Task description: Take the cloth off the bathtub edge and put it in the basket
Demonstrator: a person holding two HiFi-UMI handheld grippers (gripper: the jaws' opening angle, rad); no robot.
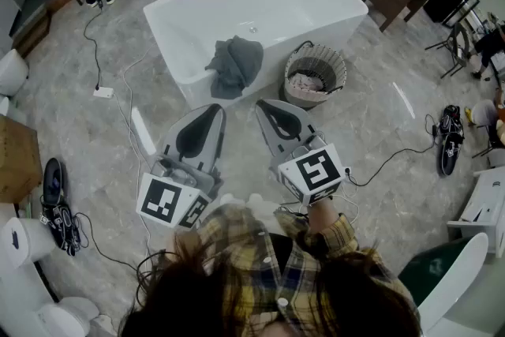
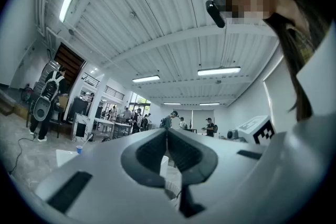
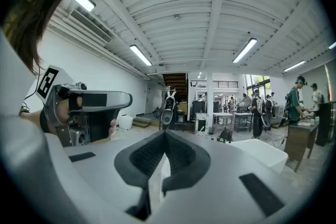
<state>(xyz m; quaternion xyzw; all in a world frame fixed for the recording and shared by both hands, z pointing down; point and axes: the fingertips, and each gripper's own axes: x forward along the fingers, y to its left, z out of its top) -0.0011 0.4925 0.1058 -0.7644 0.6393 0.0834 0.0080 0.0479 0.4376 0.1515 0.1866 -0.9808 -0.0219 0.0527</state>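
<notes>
Two empty tools, left gripper (image 1: 211, 110) and right gripper (image 1: 265, 106), jaws pressed together, seem poised for the grey cloth (image 1: 235, 63) draped over the bathtub (image 1: 175, 12) edge at 12 o'clock, with the wicker basket (image 1: 316, 50) at its 3 o'clock.

Bare floor (image 1: 371, 130) lies open toward 12 o'clock, right up to the bathtub (image 1: 276, 8) wall. Wicker basket (image 1: 337, 63) stands just beside it at 1 o'clock, top open. Cables (image 1: 97, 63) trail across the floor at 10 and 3 o'clock.
</notes>
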